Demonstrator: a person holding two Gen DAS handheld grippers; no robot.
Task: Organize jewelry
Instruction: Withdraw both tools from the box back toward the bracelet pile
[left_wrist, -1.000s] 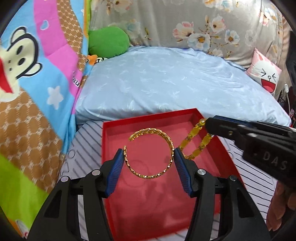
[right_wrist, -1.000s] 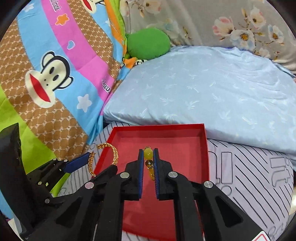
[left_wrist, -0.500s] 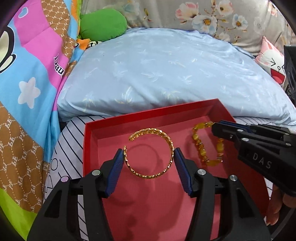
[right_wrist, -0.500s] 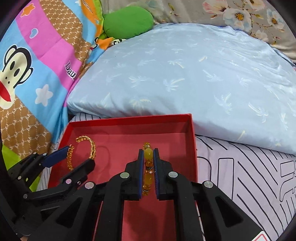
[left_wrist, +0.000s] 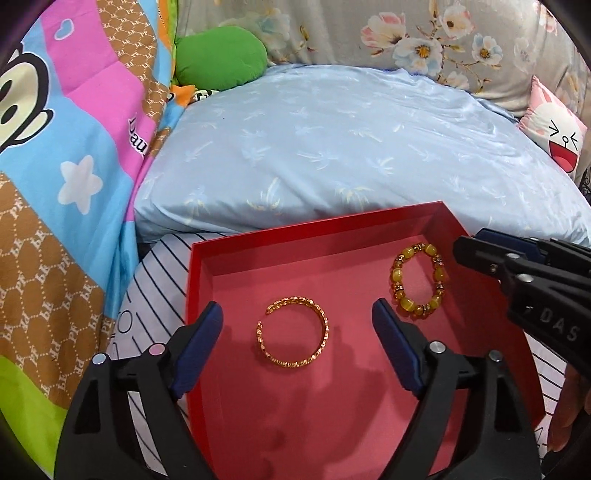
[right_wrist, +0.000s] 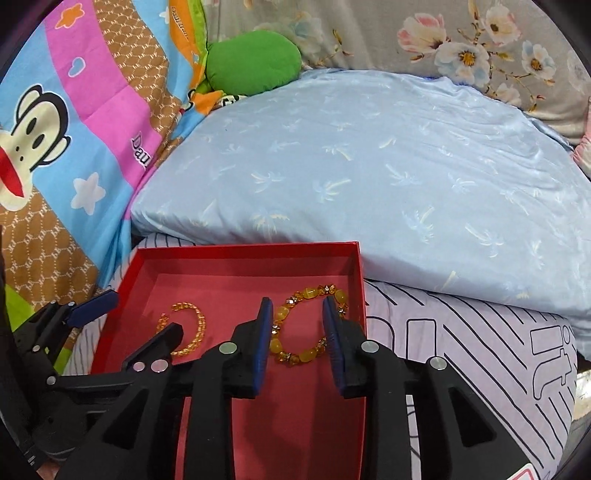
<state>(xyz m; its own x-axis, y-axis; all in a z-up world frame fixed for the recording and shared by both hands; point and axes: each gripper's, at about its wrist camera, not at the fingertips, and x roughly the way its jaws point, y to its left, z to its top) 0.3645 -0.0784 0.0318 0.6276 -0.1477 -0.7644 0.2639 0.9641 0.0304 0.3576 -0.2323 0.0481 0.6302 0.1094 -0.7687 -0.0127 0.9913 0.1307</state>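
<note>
A gold open bangle (left_wrist: 293, 333) lies flat in a red tray (left_wrist: 229, 254), between the wide-open fingers of my left gripper (left_wrist: 297, 339) and free of them. A yellow bead bracelet (left_wrist: 418, 283) lies flat in the tray's right half. In the right wrist view the bead bracelet (right_wrist: 306, 325) lies between the open fingers of my right gripper (right_wrist: 297, 332), not clamped. The bangle (right_wrist: 184, 328) shows left of it, partly hidden by the left gripper. The right gripper (left_wrist: 480, 247) reaches in from the tray's right edge.
The tray (right_wrist: 354, 266) sits on striped lilac bedding (right_wrist: 461, 332). A pale blue pillow (left_wrist: 332, 147) lies right behind it. A colourful monkey-print quilt (left_wrist: 55, 147) rises on the left. A green cushion (left_wrist: 218, 55) and a floral pillow (left_wrist: 424, 37) lie further back.
Both grippers have opened. The bangle and the bead bracelet were let go and now lie flat in the tray.
</note>
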